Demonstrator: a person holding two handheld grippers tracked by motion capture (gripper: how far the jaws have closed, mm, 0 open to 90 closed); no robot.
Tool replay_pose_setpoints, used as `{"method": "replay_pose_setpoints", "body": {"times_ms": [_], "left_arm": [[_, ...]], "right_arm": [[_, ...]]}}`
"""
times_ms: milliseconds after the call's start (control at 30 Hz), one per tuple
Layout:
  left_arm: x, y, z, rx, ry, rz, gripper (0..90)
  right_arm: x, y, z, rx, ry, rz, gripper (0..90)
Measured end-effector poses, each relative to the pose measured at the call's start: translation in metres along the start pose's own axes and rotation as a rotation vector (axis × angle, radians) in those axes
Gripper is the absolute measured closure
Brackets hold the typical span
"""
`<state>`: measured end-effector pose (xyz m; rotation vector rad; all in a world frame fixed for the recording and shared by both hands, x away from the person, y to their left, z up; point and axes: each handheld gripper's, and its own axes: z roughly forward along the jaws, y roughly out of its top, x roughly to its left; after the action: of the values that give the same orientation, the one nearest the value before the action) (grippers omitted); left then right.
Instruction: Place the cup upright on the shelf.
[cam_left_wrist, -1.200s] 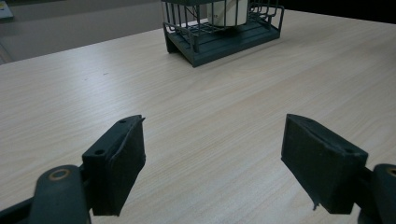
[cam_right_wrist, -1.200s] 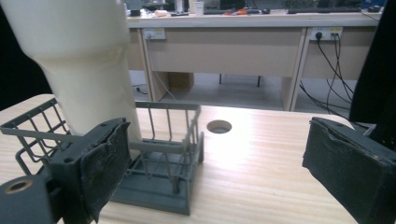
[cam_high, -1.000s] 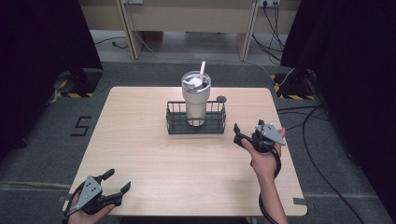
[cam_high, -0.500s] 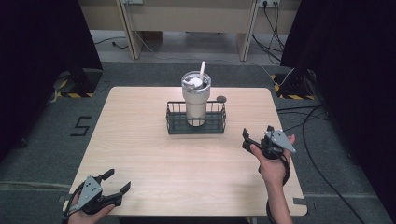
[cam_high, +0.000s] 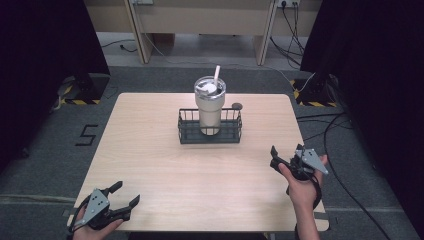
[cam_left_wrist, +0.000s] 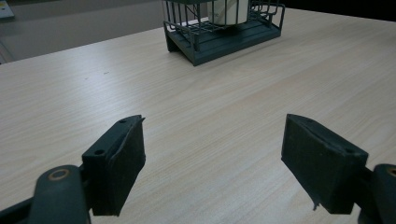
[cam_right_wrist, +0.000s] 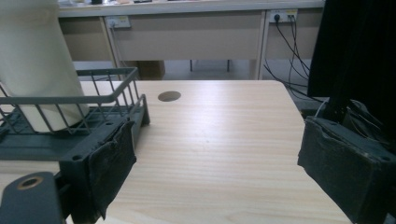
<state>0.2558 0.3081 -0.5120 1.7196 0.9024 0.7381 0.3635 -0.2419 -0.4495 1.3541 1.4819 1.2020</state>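
Observation:
A cream tumbler (cam_high: 210, 105) with a lid and straw stands upright inside a dark wire basket (cam_high: 210, 131) at the middle back of the wooden table (cam_high: 165, 165). My left gripper (cam_high: 120, 202) sits open at the front left corner, nothing between its jaws. My right gripper (cam_high: 280, 160) is open near the right edge, held by a hand, well apart from the basket. In the left gripper view the basket (cam_left_wrist: 224, 32) lies far ahead. In the right gripper view the basket (cam_right_wrist: 70, 121) and tumbler (cam_right_wrist: 35, 60) stand at the left, just beyond the left fingertip (cam_right_wrist: 112, 163).
A small round hole (cam_high: 237, 106) marks the table just behind the basket's right end; it also appears in the right gripper view (cam_right_wrist: 169, 96). Cables (cam_high: 330, 125) trail on the floor to the right. Desks (cam_high: 200, 15) stand behind the table.
My right gripper has moved back from the basket toward the front right of the table. The left gripper has stayed put.

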Motion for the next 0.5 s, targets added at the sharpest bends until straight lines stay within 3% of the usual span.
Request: {"method": "replay_pose_setpoints", "body": {"times_ms": [500], "left_arm": [[0.0,0.0,0.0,0.003,0.003,-0.002,20.7]], "right_arm": [[-0.03,-0.022,-0.014,0.036,-0.063,0.027,12.6]]}}
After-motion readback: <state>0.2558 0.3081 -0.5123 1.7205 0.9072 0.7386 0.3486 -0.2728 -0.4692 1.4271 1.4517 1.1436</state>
